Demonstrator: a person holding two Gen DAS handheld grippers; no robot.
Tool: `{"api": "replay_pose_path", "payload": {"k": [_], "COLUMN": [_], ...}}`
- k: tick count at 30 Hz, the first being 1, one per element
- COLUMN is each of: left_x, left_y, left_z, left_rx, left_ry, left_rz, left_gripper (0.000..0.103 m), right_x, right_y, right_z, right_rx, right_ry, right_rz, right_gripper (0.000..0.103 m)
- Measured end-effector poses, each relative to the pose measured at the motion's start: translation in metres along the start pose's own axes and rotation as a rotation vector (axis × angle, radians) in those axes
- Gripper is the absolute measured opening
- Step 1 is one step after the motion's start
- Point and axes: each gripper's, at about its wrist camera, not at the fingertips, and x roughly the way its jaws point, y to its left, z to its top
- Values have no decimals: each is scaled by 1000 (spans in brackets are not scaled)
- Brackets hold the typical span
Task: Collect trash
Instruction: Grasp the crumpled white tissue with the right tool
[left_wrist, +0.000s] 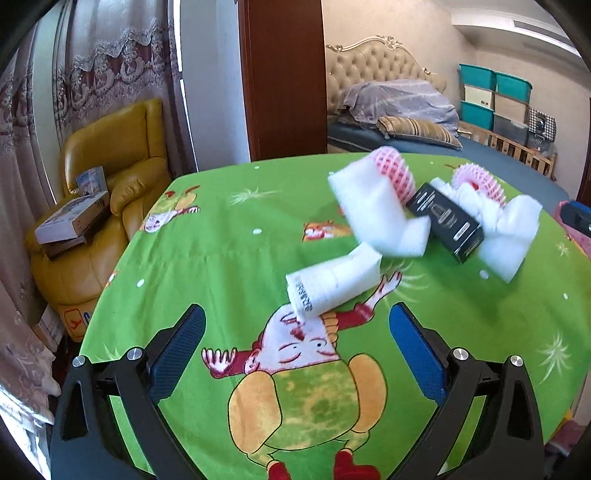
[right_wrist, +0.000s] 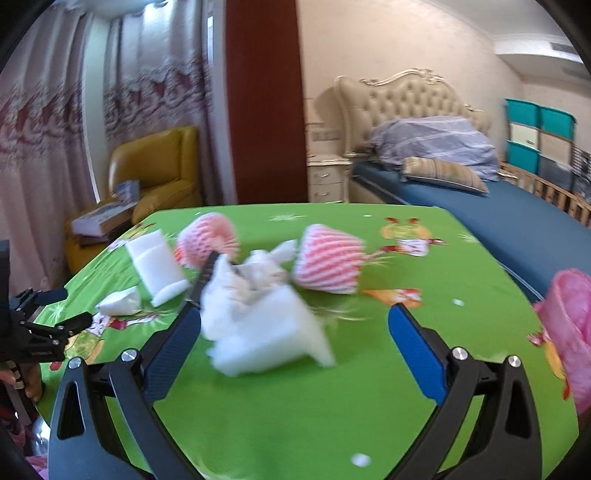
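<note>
Packing litter on a table spread with a green cartoon-print cloth (left_wrist: 221, 258). Places are given relative to the black carton (left_wrist: 445, 225), which lies near the far edge of the cloth among the trash.

The left gripper (left_wrist: 297, 341) hovers over the cloth with its jaws spread wide and nothing between them. Just beyond its fingertips, on the near side of the carton, lies a white foam sheet piece (left_wrist: 334, 284), printed along one end. A larger folded white foam sheet (left_wrist: 380, 210) rests against the carton's left side, and a pink foam fruit net (left_wrist: 393, 171) sits behind that.

The right gripper (right_wrist: 293, 326), also wide open and empty, faces a white foam block (right_wrist: 269, 332) topped with crumpled white paper (right_wrist: 255, 277). The block sits between its fingers without being clamped; motion blur hides whether the left pad touches it. Beyond the block stands a second pink fruit net (right_wrist: 327, 260).

All foam pieces appear very light, soft and compressible, likely to spring or slide if nudged. Each is best pinched across its thin dimension near the middle. The carton looks rigid; its short sides suit a grip.
</note>
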Motion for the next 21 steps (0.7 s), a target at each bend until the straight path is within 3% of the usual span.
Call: {"api": "replay_pose_path", "payload": {"k": [3,6,13,18,20,21], "left_x": [2,4,5,6,6,7], "left_y": [1,-6,-13,-11,-11,-11], "left_z": [0,0,-1,-2,-2,-2], "left_rx": [-2,16,10,2,-1,-2], "left_ry": [-17,-22,6,12,14,15], "left_rz": [-6,10,18,14,14,13], "left_gripper": [95,95,95,95,95,95], "right_x": [16,29,65,83,79,79], "right_y": [18,27,42,55,52,49], "right_z": [4,8,16,6,8,7], "right_rx": [-41,-58,-46,-92,-78,-69], "right_ry": [21,32,94,152,147,155], "right_rz": [19,20,48,31,43,61], "right_gripper": [98,90,60,51,43,33]}}
